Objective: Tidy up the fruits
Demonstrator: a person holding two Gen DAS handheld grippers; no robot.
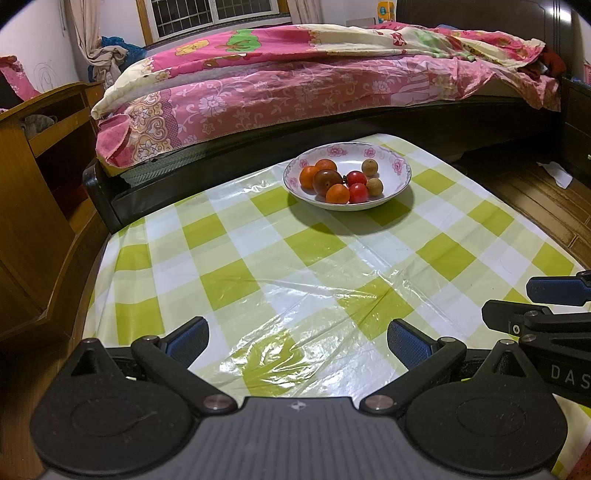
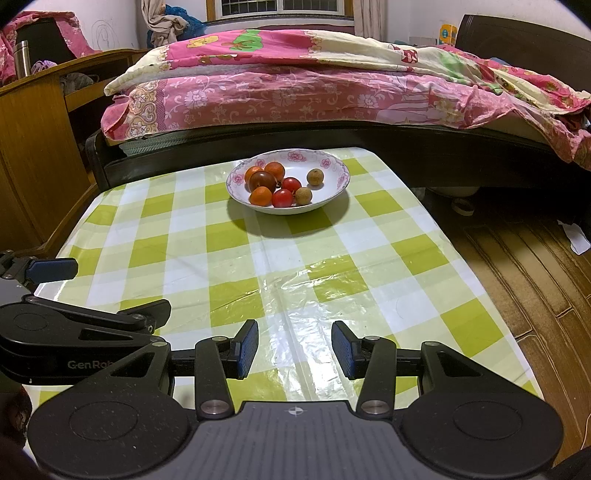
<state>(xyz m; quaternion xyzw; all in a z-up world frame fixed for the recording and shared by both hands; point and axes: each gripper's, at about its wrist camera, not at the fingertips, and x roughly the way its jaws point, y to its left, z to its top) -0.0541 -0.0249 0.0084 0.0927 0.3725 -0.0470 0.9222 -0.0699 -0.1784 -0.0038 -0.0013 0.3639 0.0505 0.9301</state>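
From my left tool (image 1: 297, 341), wide open and holding nothing, I see the fruits (image 1: 339, 181) in a flowery bowl (image 1: 400, 171) far across the worktop (image 1: 258, 258). From my right tool (image 2: 294, 349), partly open and empty too, the bowl (image 2: 338, 173) sits near the bed (image 2: 295, 92).

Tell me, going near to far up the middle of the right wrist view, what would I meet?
Open right gripper → green-and-white checked plastic tablecloth → white floral-rimmed bowl of small fruits → bed with pink floral quilt → window.
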